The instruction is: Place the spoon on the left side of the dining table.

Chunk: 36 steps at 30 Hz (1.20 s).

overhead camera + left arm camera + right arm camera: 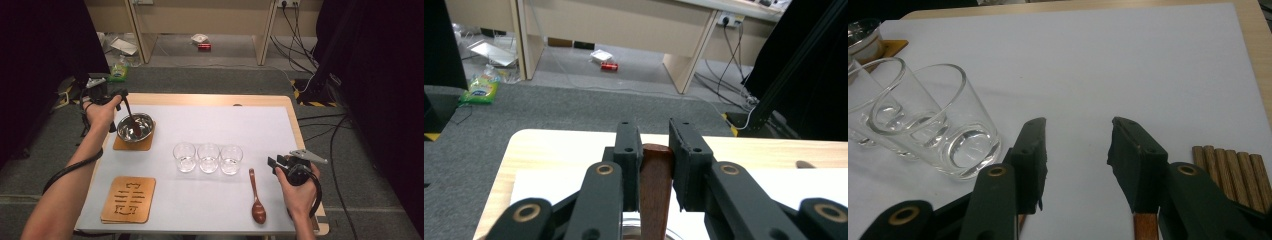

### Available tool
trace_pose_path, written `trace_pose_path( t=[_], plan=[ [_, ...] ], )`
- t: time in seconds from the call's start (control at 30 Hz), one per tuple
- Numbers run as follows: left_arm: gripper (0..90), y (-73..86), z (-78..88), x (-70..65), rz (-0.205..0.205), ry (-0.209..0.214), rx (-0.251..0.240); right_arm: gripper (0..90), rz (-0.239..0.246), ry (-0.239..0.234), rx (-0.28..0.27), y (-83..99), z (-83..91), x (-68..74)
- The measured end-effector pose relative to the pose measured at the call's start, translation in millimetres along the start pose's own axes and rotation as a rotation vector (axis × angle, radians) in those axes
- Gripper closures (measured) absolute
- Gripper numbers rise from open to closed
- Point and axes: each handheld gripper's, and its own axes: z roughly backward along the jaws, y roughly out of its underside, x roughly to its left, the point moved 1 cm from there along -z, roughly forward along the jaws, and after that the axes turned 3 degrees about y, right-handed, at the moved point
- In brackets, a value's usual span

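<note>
Left gripper [655,150]: both black jaws are clamped on the brown wooden spoon handle [655,192], which stands upright between the pads. The rim of a metal bowl [636,233] shows at the bottom edge beneath the handle. Below lies a white mat [549,187] on the light wooden table [549,145]. Beyond the table: grey carpet, a green packet [480,89], a red can [609,66] and desk legs.

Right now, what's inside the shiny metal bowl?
A wooden spoon rests with its scoop in the metal bowl, its handle clamped in the left gripper. Beside the scoop only bare metal shows; the spot under it is covered.
</note>
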Motion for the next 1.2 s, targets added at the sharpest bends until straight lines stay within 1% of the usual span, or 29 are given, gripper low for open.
trace_pose_path(
  t=[0.2, 0.23, 0.3, 0.43, 0.53, 0.6, 0.67, 0.73, 0.8, 0.9, 1.0, 1.07, 1.1, 1.2],
  plan=[
    [74.7, 6.6, -11.0, 4.5, 0.028, -0.02, 0.015, 58.2, 0.0, 0.005, -0.004, 0.2, 1.9, -0.9],
    [74.7, 7.0, -12.7, 4.8, 0.027, -0.02, 0.016, 58.2, 0.002, -0.001, -0.009, 0.3, 1.8, -1.1],
    [74.6, 7.3, -16.3, 4.8, 0.03, -0.022, 0.018, 58.2, 0.0, 0.002, -0.011, 0.6, 2.1, -1.0],
    [74.6, 6.5, -25.0, 5.8, 0.039, -0.026, 0.023, 58.1, -0.01, -0.004, -0.009, 2.9, 2.8, -1.0],
    [74.5, 7.6, -31.9, 5.4, 0.041, -0.025, 0.027, 58.0, -0.009, 0.002, -0.001, 5.4, 3.3, -1.9],
    [74.5, 8.6, -35.9, 5.9, 0.044, -0.029, 0.03, 57.9, -0.003, -0.006, -0.004, 7.0, 3.2, -2.7],
    [74.4, 9.8, -39.5, 7.1, 0.048, -0.032, 0.034, 57.8, -0.01, -0.002, 0.002, 8.0, 4.2, -3.3],
    [74.2, 10.7, -42.8, 8.6, 0.053, -0.039, 0.034, 57.6, -0.014, 0.001, 0.004, 9.4, 4.8, -4.3],
    [74.0, 11.0, -45.6, 10.4, 0.058, -0.051, 0.036, 57.4, -0.024, -0.008, 0.006, 11.1, 4.3, -4.8],
    [74.0, 11.7, -50.6, 11.1, 0.059, -0.055, 0.043, 57.2, -0.02, -0.012, 0.008, 11.9, 3.8, -5.1],
    [73.9, 13.8, -53.4, 13.2, 0.06, -0.074, 0.052, 57.1, -0.017, -0.012, 0.011, 12.1, 3.0, -3.4],
    [73.7, 14.9, -54.8, 16.3, 0.074, -0.085, 0.05, 57.0, -0.014, -0.014, 0.019, 12.6, 1.7, -2.3],
    [73.6, 14.7, -55.4, 18.7, 0.083, -0.096, 0.06, 57.0, -0.007, -0.02, 0.016, 12.8, 1.0, -2.3],
    [72.7, 14.7, -56.9, 22.1, 0.083, -0.105, 0.067, 57.0, -0.01, -0.019, 0.02, 13.2, 0.2, -1.9]
  ],
)
